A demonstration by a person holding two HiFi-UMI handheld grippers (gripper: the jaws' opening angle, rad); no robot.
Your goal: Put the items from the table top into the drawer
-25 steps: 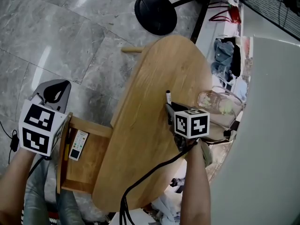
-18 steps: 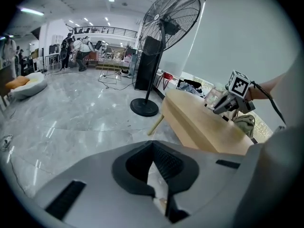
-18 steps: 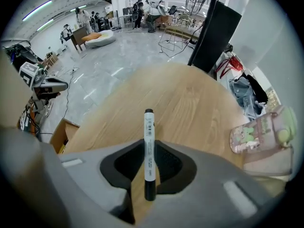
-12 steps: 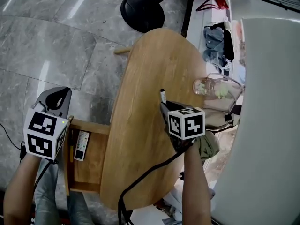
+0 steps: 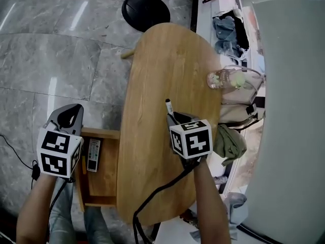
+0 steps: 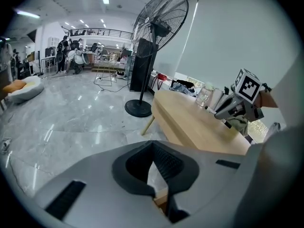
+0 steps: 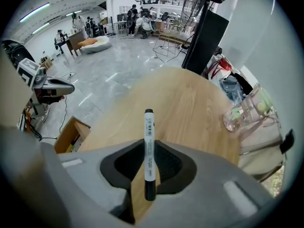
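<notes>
Right claw (image 7: 148,167) pinches a slim cylindrical marker (image 7: 148,132) over smooth oval wooden table (image 7: 190,103); left claw (image 6: 153,148) closed, empty.

Nothing really readable here, honestly. The white marker pen with black caps (image 7: 148,148) has tiny print down its barrel, too small to make out.

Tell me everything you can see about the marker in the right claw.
The marker is a slim white barrel with small dark print, black at both ends. The right claw is shut on its near half, so it sticks out past the jaws over the wooden table, apparently touching only the pads.
</notes>
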